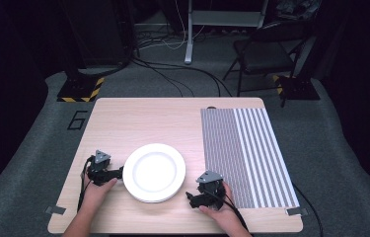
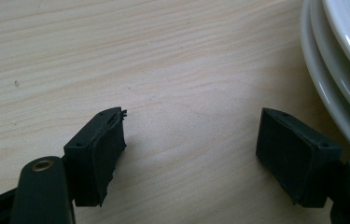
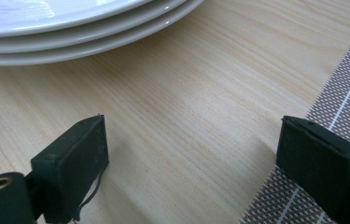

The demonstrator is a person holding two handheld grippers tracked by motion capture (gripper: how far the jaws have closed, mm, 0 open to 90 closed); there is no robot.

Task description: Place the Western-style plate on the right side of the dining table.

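Observation:
A stack of three white plates (image 1: 154, 172) rests on the wooden table (image 1: 138, 118), near its front edge. My left gripper (image 1: 116, 173) sits just left of the stack, held in a hand, jaws wide open with nothing between them; in the left gripper view its tips (image 2: 193, 140) frame bare wood, with the plates' rims (image 2: 336, 60) at the right. My right gripper (image 1: 193, 196) lies just right of the stack, open and empty; in the right gripper view its tips (image 3: 191, 158) stand apart over wood, with the plates (image 3: 79, 28) ahead.
A striped grey-and-white placemat (image 1: 246, 153) covers the table's right side; its edge (image 3: 345, 98) lies under my right gripper's right jaw. Beyond the table stand a folding chair (image 1: 264, 49), cables and stand bases on grey carpet.

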